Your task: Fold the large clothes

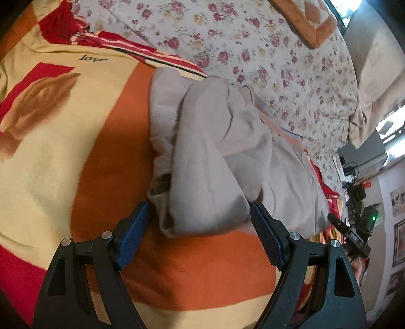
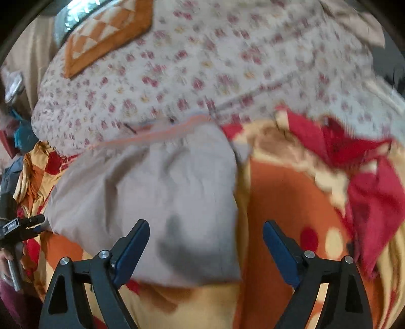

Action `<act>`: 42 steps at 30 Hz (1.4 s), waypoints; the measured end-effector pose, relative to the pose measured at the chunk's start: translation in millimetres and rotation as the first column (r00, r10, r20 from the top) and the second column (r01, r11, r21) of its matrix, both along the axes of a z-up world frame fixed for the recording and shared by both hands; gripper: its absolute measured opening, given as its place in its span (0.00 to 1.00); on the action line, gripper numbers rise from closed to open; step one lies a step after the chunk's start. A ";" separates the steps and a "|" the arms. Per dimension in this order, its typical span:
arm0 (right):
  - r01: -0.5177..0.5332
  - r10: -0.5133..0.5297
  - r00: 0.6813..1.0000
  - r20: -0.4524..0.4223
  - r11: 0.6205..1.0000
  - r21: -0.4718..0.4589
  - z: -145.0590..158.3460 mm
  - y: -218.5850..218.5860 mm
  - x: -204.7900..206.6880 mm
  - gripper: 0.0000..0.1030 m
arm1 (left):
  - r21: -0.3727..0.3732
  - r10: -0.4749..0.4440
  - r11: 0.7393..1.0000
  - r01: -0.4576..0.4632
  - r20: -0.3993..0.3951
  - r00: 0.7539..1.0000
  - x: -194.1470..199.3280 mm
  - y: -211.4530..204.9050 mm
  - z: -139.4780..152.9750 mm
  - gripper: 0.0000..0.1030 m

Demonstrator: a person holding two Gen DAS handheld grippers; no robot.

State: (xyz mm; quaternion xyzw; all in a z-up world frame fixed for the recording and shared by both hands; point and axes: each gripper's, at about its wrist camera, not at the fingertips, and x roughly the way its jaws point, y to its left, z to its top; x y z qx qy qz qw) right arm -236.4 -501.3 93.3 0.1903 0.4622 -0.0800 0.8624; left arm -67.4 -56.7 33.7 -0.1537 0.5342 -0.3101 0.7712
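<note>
A pale grey-beige garment (image 1: 210, 157) lies bunched and partly folded on an orange, yellow and red bedspread (image 1: 106, 157). My left gripper (image 1: 200, 210) is open, its blue-padded fingers (image 1: 135, 235) on either side of the garment's near rolled edge, not clamped on it. In the right wrist view the same garment (image 2: 157, 192) lies flatter. My right gripper (image 2: 205, 227) is open over its near right corner. That view is motion-blurred.
A floral quilt (image 1: 253, 50) is heaped behind the garment, with an orange checked cushion (image 1: 306, 17) on top. Red cloth (image 2: 367, 172) lies crumpled at right. The other gripper (image 1: 354, 238) shows at the bed's right edge. Room clutter stands beyond.
</note>
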 end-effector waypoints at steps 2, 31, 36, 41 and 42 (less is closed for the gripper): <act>-0.018 0.019 1.000 -0.014 0.999 0.047 -12.3 -0.8 -2.0 0.70 | 0.014 -0.010 1.000 0.010 0.015 1.000 -2.3 -5.2 -2.1 0.63; -0.108 0.111 0.992 0.066 0.993 -0.051 35.6 40.9 -12.2 0.60 | 0.161 0.186 0.959 -0.235 0.271 0.944 -23.1 1.1 50.2 0.46; -0.210 0.215 0.973 0.083 0.975 -0.065 28.1 86.7 34.7 0.60 | 0.167 0.174 0.954 -0.247 0.362 0.916 -24.4 -26.1 56.0 0.66; -0.244 0.249 0.965 0.076 0.967 -0.073 14.9 111.4 79.3 0.57 | 0.266 0.099 0.942 -0.203 0.356 0.929 -11.6 -64.3 37.3 0.66; -0.248 0.253 0.965 0.070 0.966 -0.071 11.8 114.4 86.5 0.57 | 0.286 0.089 0.937 -0.200 0.360 0.929 -9.6 -69.8 34.1 0.66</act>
